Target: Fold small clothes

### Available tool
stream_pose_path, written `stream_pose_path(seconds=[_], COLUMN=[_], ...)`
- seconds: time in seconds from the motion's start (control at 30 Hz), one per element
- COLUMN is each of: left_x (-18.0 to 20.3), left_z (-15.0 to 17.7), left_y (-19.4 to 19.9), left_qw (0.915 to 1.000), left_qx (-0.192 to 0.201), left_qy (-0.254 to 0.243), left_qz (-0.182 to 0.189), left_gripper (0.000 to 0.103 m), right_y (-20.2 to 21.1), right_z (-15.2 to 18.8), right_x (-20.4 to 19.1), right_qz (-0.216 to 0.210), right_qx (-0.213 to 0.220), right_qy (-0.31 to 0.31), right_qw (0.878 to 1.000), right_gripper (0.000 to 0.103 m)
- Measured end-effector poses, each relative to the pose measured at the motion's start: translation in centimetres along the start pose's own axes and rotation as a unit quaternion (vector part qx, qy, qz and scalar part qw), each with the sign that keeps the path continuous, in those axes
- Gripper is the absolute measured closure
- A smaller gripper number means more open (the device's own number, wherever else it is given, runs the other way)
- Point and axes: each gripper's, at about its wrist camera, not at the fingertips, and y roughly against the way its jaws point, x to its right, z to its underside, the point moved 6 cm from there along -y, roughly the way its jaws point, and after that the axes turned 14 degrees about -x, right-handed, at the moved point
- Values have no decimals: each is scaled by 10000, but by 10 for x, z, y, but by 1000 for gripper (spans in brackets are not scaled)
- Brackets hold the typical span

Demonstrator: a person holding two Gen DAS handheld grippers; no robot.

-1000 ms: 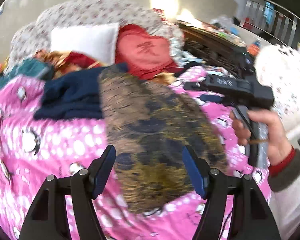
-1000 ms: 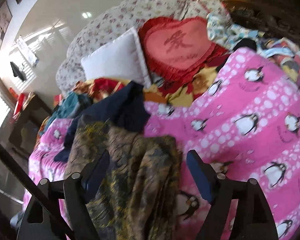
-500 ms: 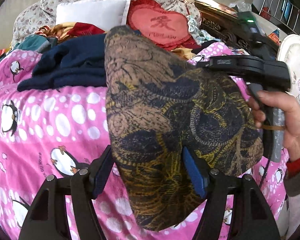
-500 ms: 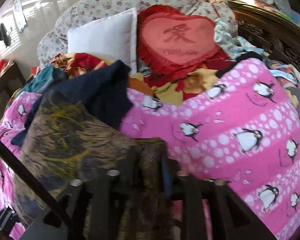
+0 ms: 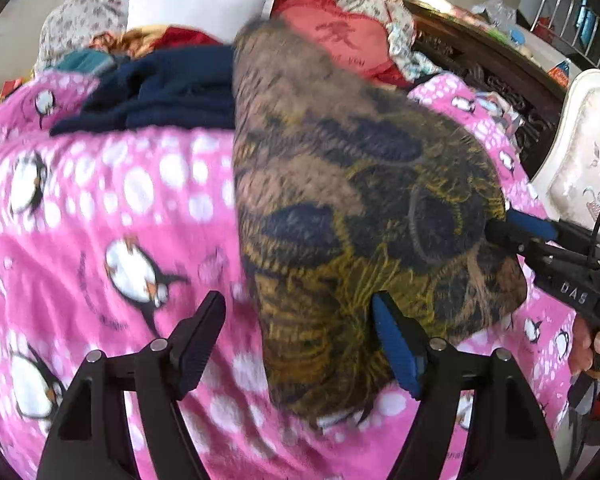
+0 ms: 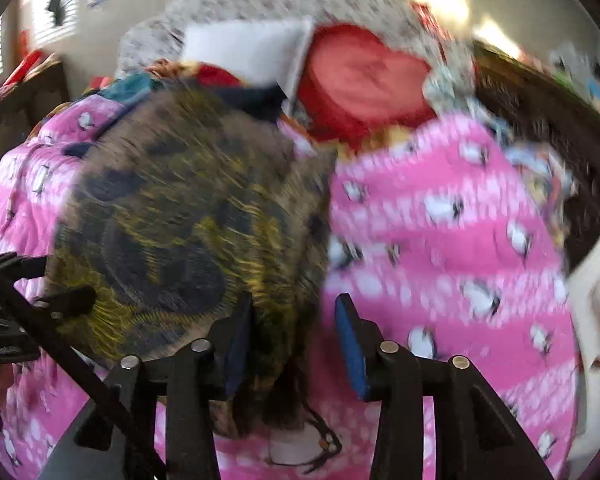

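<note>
While the left gripper (image 5: pixel 300 340) and the right gripper (image 6: pixel 294 340) both stand released, the patterned garment (image 5: pixel 340 208) stretches lengthwise away toward the pillows (image 5: pixel 204 8) over the pink blanket (image 5: pixel 100 200).

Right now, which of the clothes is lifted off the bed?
The brown and yellow patterned cloth, raised between both grippers. The dark blue garment and the other clothes lie heaped by the pillows.

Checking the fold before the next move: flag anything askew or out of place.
The brown patterned garment is not lying flat: it bulges over the pink penguin blanket, one corner pulled toward the right gripper. The left gripper is open. Behind it, a navy garment lies rumpled, unfolded.
</note>
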Motion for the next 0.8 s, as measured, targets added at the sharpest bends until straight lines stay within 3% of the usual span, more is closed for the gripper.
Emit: stream_pose_path(seconds=[0.13, 0.23, 0.37, 0.4, 0.47, 0.53, 0.6, 0.67, 0.8], left_x=[-5, -8, -9, -9, -10, -15, -21, -27, -33], left_z=[11, 14, 19, 19, 18, 13, 4, -8, -30], left_y=[16, 23, -9, -8, 0, 9, 20, 28, 27], left_qw=[9998, 9991, 9985, 9987, 9980, 9967, 9965, 9961, 9960], left_qx=[146, 366, -91, 1, 17, 92, 323, 499, 462], left_qy=[55, 142, 267, 238, 218, 327, 400, 464, 593], left_qz=[77, 164, 461, 443, 589, 733, 655, 568, 477], left_gripper=[28, 18, 15, 15, 15, 15, 15, 15, 15], right_y=[23, 38, -3, -10, 0, 22, 34, 37, 27], right_z=[11, 24, 38, 41, 38, 30, 21, 6, -12], right_x=[8, 6, 0, 4, 11, 20, 28, 34, 26], right_qz=[-51, -689, -689, -878, -1174, -1319, -1342, -1448, -1432], right_qx=[301, 528, -62, -139, 39, 525, 810, 925, 835], right_qy=[-249, -516, -514, -642, -822, -917, -1016, -1093, -1066], right_qw=[9992, 9949, 9963, 9940, 9897, 9856, 9824, 9790, 9804], right_gripper=[60, 58, 53, 53, 51, 32, 20, 20, 20])
